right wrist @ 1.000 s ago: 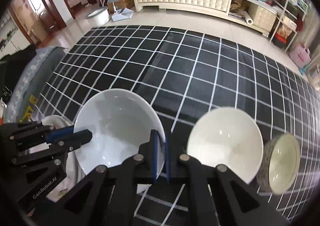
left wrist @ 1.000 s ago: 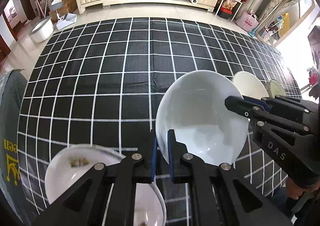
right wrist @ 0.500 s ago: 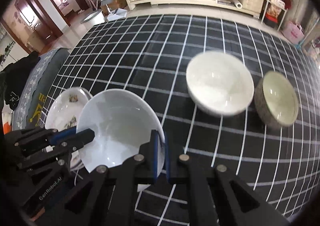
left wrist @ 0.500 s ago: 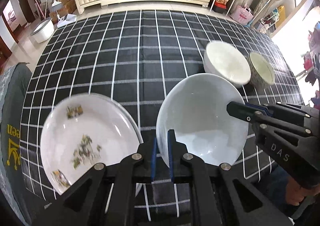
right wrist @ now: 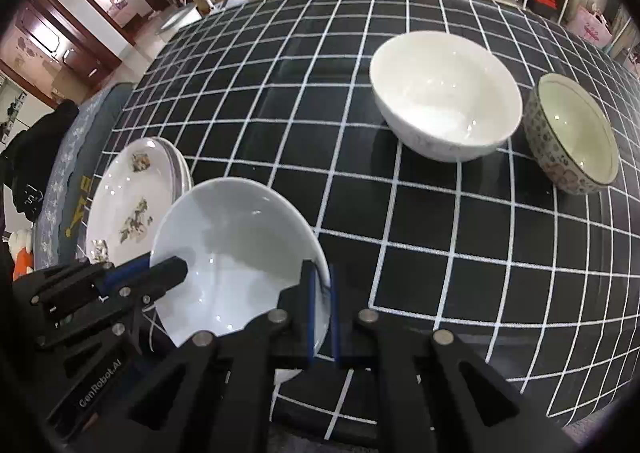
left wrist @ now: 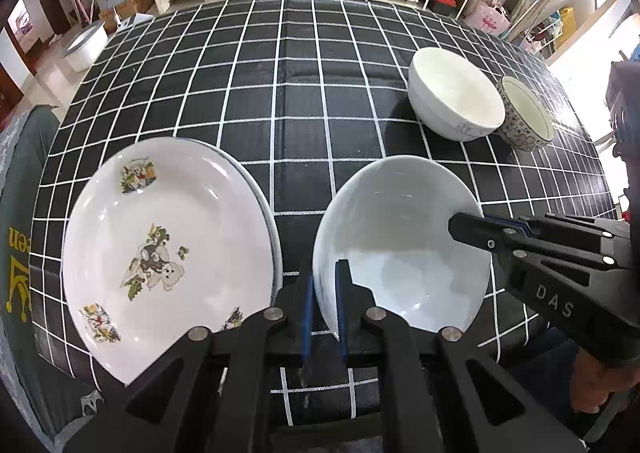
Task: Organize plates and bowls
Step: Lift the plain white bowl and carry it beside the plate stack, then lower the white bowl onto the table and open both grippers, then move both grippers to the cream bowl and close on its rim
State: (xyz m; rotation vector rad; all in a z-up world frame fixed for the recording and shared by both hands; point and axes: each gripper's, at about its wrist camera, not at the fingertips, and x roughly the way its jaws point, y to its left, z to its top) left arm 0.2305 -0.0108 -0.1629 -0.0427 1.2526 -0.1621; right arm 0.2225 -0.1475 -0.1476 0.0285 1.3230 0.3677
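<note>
At the near edge of the table (left wrist: pixel 304 101), both tools hold one big white bowl (left wrist: pixel 400 253). The left gripper (left wrist: pixel 323 305) is pinched tight on the bowl's rim at 6 o'clock in its own view. The right gripper (left wrist: pixel 460 221) comes in from 3 o'clock there and bites the other side of the rim. Its side shows the letters "DAS". In the right wrist view, the right gripper (right wrist: pixel 322 309) is squeezed shut on the rim at 6 o'clock, and the left gripper (right wrist: pixel 176 269) reaches in from 8 o'clock. It reads "GenRobot.AI" on its side.

Just beside the held bowl, at 9 o'clock in the left view, lies a plate with little bear pictures (left wrist: pixel 168 245). It sits on another plate, whose edge peeks out behind it. A grey cloth (left wrist: pixel 16 253) at the far left edge has yellow letters "en" and a crown.

Farther off, at 1 o'clock, a white bowl (left wrist: pixel 456 105) stands touching, or nearly touching, a smaller flowery bowl (left wrist: pixel 526 117). The tablecloth is black with white lines.
</note>
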